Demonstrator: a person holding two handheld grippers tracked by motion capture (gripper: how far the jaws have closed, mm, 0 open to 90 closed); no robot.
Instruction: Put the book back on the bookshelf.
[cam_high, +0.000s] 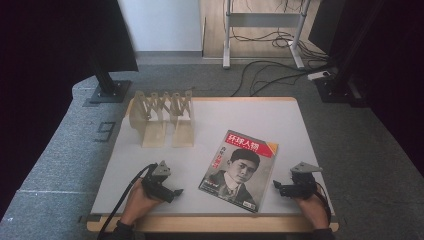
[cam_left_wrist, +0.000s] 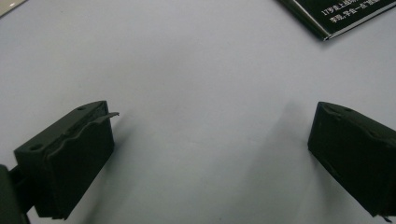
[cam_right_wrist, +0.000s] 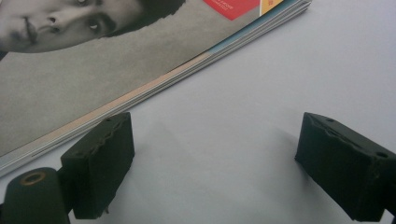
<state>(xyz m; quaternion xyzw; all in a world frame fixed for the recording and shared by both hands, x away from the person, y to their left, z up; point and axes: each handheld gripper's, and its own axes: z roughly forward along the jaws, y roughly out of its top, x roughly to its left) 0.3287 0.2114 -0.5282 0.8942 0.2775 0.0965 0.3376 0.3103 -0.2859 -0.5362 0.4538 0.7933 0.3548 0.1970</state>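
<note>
Across the grey carpeted floor (cam_high: 55, 150), cables trail at the upper right. Centre frame, the white table (cam_high: 250, 115) carries a magazine (cam_high: 240, 167) lower middle and a wooden rack (cam_high: 162, 117) upper left. Left gripper (cam_high: 176, 191) and right gripper (cam_high: 276, 186) flank the magazine, jaws spread wide, holding nothing.

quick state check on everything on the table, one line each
magazine: closed, lying flat, cover up
wooden rack: standing upright, nothing in it
left gripper: open, holding nothing, resting on the table
right gripper: open, holding nothing, beside the magazine's edge
</note>
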